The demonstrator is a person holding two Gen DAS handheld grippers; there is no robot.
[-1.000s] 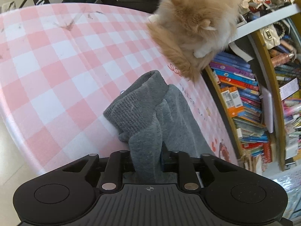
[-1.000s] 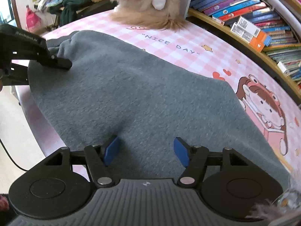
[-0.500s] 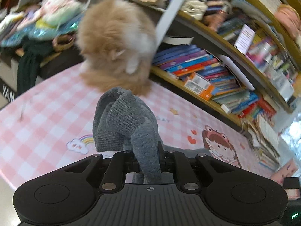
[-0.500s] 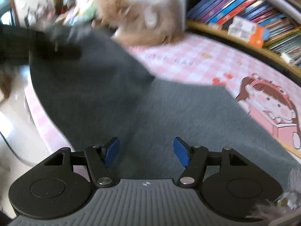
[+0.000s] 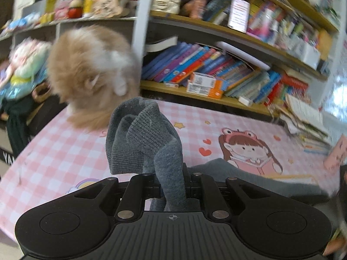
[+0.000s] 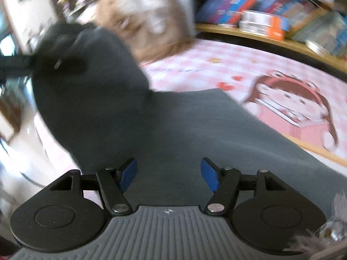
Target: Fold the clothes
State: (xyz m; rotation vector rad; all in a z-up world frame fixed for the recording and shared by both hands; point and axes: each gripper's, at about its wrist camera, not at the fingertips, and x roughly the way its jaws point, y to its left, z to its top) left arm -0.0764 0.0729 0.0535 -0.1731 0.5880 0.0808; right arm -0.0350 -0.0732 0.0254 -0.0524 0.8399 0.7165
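A grey knit garment [image 6: 173, 134] lies on the pink checked tablecloth [image 5: 54, 156]. My left gripper [image 5: 172, 186] is shut on the garment's ribbed end [image 5: 141, 138] and holds it up off the table; it also shows at the left of the right wrist view [image 6: 58, 62], with the lifted cloth hanging below it. My right gripper [image 6: 169, 175] is open, its blue pads [image 6: 209, 175] just above the flat part of the garment, holding nothing.
A fluffy ginger cat [image 5: 91, 73] sits on the table's far side, also seen blurred in the right wrist view [image 6: 147, 21]. Bookshelves [image 5: 216, 71] stand behind the table. A cartoon girl print [image 5: 247, 149] is on the cloth. The table edge and floor [image 6: 21, 151] lie left.
My left gripper has lifted the garment's end off the table and swung it up and over toward the rest of the garment. My right gripper has stayed open over the cloth.
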